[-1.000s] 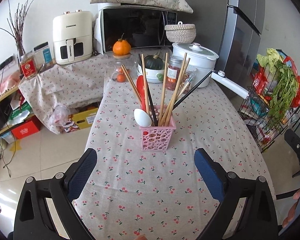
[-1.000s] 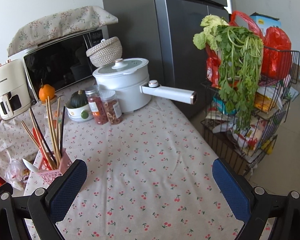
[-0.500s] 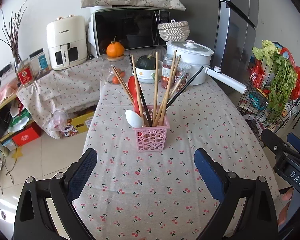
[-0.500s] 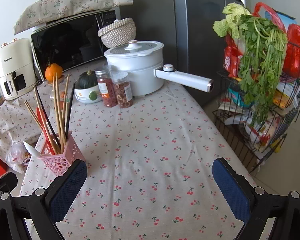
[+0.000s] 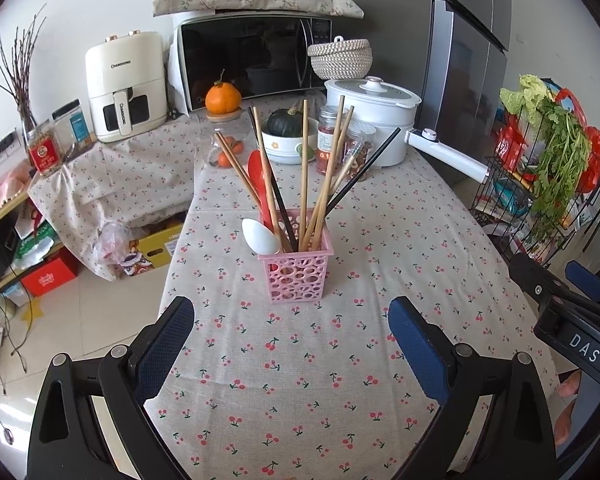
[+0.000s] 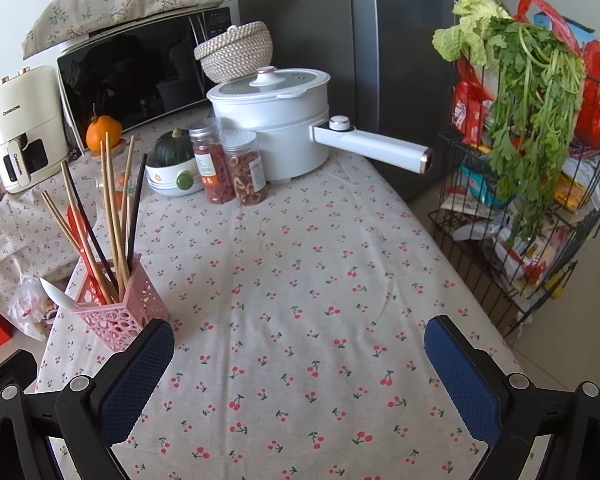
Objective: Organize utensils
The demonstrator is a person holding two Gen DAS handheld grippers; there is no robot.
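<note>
Both tools, left (image 5: 291, 322) and right (image 6: 299, 343), spread wide, empty, above cherry-print cloth (image 5: 340, 360); perforated pink plastic basket (image 5: 296, 276) of wooden chopsticks (image 5: 303, 172).

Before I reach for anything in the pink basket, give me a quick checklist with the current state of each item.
1. Left gripper open and empty: ok.
2. Right gripper open and empty: ok.
3. Pink basket upright on the tablecloth: ok.
4. Basket centred ahead of the left gripper: ok; it sits off the right gripper's left finger.
5. Wooden chopsticks, black chopsticks, red spoon and white spoon mixed in one basket, unsorted: not ok.
6. A second container to sort into: cannot tell, none seen.
</note>
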